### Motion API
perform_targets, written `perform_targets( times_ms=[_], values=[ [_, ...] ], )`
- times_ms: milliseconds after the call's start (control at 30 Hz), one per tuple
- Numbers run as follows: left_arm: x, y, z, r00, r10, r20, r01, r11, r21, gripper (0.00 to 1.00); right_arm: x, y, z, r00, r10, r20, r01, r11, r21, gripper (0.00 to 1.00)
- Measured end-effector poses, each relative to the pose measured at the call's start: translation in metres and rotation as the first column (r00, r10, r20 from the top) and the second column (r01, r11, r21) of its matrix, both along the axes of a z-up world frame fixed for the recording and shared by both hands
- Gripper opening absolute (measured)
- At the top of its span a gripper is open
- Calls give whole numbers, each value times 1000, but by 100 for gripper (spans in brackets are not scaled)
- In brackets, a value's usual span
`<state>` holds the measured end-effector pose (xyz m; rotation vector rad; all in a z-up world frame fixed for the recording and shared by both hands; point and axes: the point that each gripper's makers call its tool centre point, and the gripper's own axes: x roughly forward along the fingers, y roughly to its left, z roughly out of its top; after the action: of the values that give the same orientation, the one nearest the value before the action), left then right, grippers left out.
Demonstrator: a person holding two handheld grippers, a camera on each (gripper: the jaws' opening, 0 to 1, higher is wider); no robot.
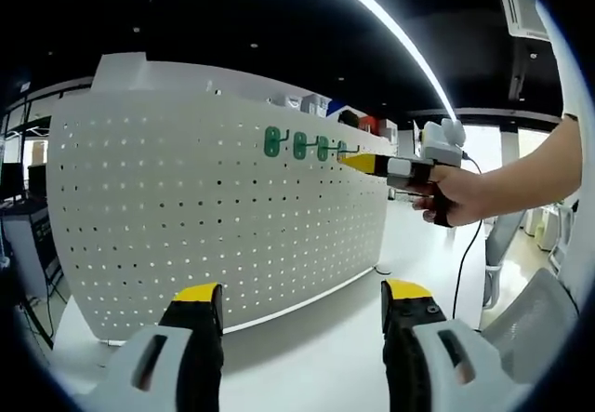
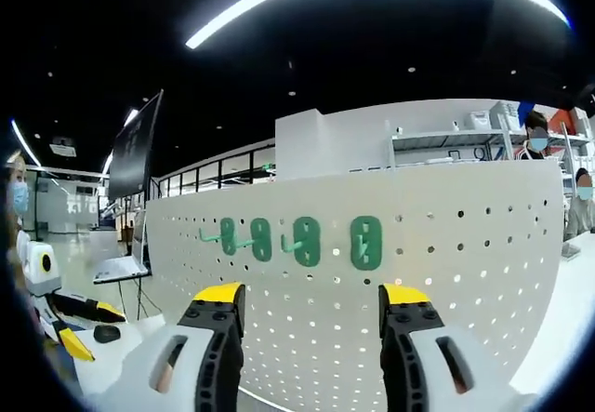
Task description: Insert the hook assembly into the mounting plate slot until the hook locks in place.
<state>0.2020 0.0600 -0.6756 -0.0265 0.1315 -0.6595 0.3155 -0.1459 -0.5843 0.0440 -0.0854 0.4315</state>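
A white perforated mounting plate (image 1: pixel 223 207) stands upright on a white table (image 1: pixel 307 356) in a dim office-like room lit by a ceiling light strip (image 1: pixel 390 31). Four green hooks (image 2: pixel 297 241) sit in a row near the plate's upper edge. The left gripper (image 1: pixel 302 305) hangs back from the plate, jaws spread and empty. The right gripper (image 2: pixel 311 305), jaws likewise spread and empty, faces the hooks at close range.
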Motion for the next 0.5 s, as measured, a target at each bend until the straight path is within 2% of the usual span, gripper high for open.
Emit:
perform_targets(
  times_ms=[200, 500],
  values=[
    [-2, 0, 2, 1000, 1, 7, -1, 1000, -1, 71, -15, 2, -1, 999, 33, 7, -33, 999, -13, 56],
    [-2, 1, 5, 1000, 0, 16, 0, 1000, 0, 72, -33, -2, -9, 999, 39, 0, -39, 999, -11, 56]
  ],
)
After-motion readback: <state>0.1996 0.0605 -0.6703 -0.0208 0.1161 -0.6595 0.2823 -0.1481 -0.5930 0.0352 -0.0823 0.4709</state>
